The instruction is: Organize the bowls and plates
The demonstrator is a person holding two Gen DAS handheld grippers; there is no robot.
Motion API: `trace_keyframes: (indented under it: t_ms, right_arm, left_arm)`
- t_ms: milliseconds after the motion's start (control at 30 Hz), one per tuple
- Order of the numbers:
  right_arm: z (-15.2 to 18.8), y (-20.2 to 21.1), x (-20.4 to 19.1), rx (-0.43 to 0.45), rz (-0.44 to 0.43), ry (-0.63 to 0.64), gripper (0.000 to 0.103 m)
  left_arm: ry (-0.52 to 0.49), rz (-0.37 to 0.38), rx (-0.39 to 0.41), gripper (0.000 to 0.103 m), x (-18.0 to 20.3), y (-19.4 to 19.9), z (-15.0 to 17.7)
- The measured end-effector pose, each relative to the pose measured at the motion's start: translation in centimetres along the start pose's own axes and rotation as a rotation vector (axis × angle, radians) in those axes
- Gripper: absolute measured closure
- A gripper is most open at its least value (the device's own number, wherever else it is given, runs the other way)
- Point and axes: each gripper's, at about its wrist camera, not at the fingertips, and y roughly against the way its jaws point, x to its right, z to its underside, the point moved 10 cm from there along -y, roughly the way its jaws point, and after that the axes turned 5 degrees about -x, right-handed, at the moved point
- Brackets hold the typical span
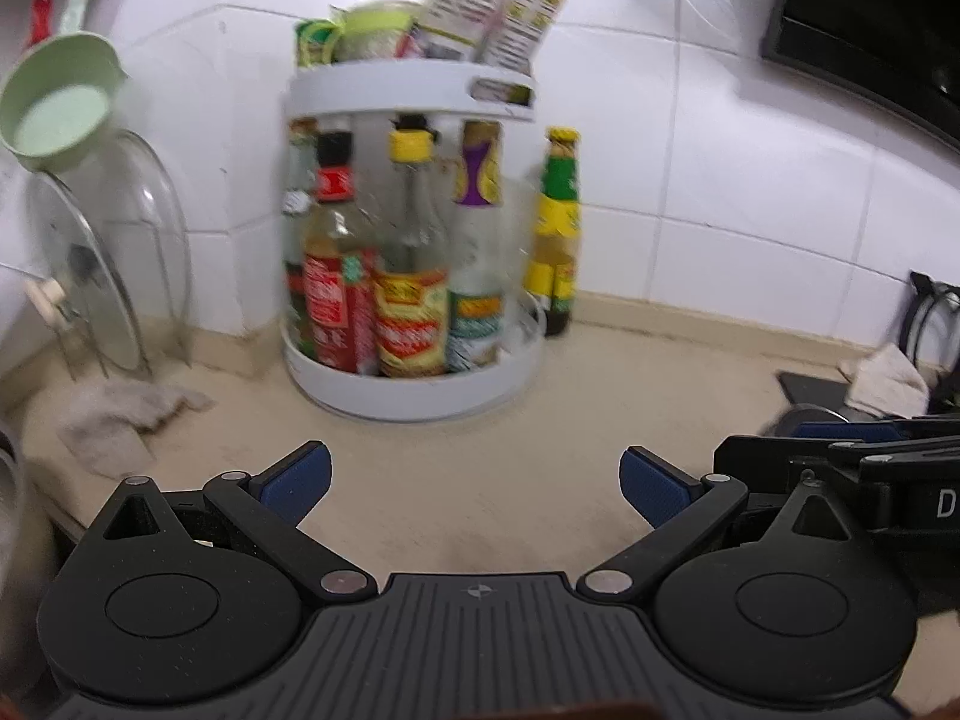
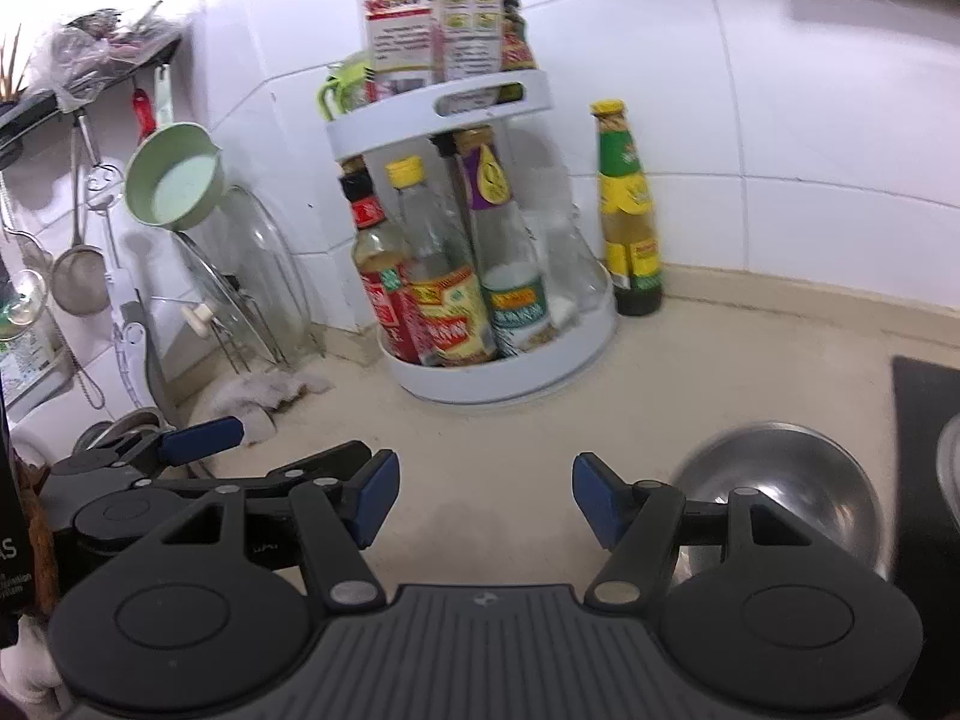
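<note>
Two black grippers with blue pads hover over the beige stone countertop, both with jaws spread and nothing between them: the left gripper and the right gripper. One round stainless-steel bowl sits on the counter just right of the right gripper's fingers. Behind stands a white two-tier rotating rack full of sauce bottles, with a green-and-yellow-labelled bottle beside it against the white tiled wall.
</note>
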Motion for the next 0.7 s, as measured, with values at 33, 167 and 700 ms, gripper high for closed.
trace_keyframes:
  t_ms: [33,167,700]
  right_arm:
    - [0.3,0.3,0.3,-0.005,0.007,0.0,0.041]
    - [1.9,1.7,1.7,-0.047,0.064,-0.008,0.038]
    - [8.7,8.3,5.7,-0.159,0.198,-0.105,0.037]
  left_arm:
    - [-0.009,0.01,-0.016,0.0,0.4,0.0,0.3]
    - [-0.067,0.053,-0.086,0.0,2.8,0.3,1.9]
    - [-0.248,0.216,-0.315,0.002,10.3,1.5,7.5]
